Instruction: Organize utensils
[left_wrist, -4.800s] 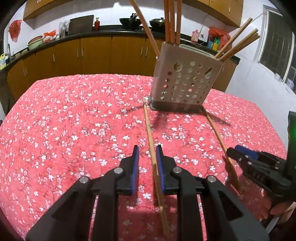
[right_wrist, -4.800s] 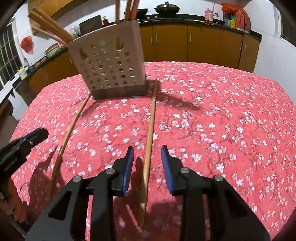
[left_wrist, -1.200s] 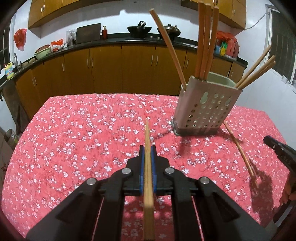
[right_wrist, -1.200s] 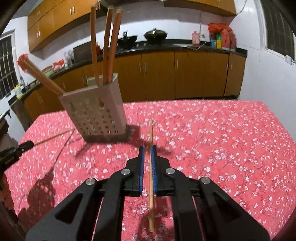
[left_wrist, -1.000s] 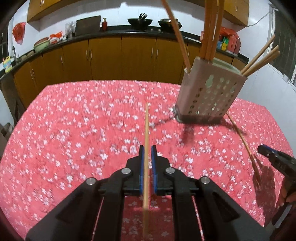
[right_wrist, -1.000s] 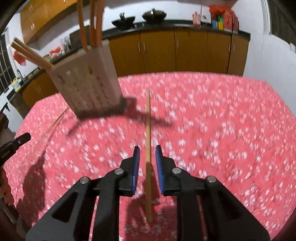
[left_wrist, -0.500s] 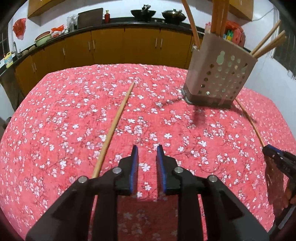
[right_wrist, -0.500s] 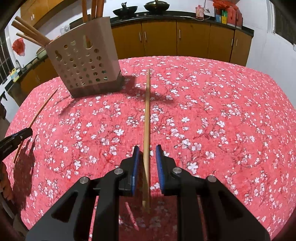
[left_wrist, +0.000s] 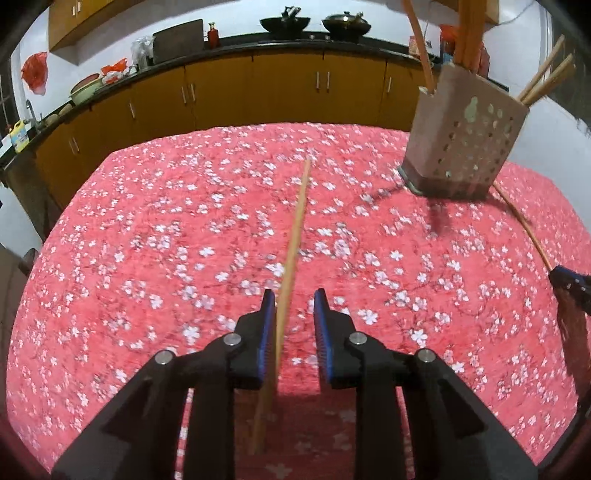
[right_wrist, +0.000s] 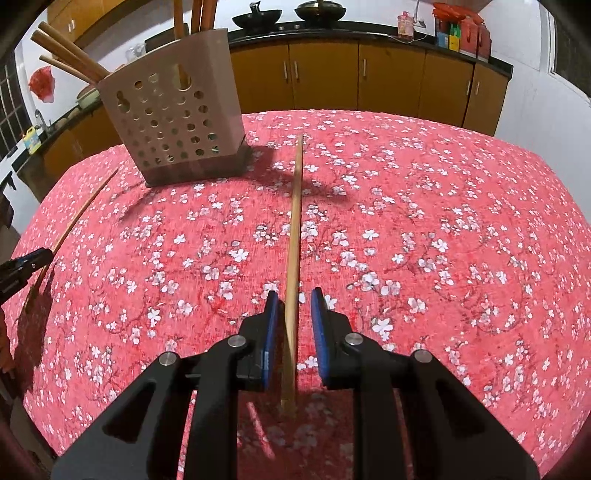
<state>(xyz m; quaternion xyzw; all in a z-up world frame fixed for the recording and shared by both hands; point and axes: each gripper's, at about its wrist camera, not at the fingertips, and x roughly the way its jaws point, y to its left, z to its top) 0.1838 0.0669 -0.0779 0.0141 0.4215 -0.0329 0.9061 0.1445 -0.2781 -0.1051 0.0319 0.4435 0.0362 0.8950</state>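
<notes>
Pick-up step: black blue-padded left gripper (left_wrist: 294, 312) and right gripper (right_wrist: 293, 310), each narrowly open astride a long wooden chopstick (left_wrist: 291, 254) (right_wrist: 294, 225) at lower centre, next closing before transfer to perforated beige holder (right_wrist: 173, 107) upper left.

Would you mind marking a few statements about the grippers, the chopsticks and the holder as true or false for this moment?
1. The left gripper is clamped shut on a chopstick. False: its jaws stand apart, with the left chopstick lying on the tablecloth between them.
2. The right gripper is open. True: the right chopstick lies between its fingers.
3. The perforated holder lies tipped over and empty. False: it stands on its base with several chopsticks in it.
4. Pans sit on the kitchen counter behind the table. True.
5. The tablecloth is plain blue. False: it is red with white blossoms.
</notes>
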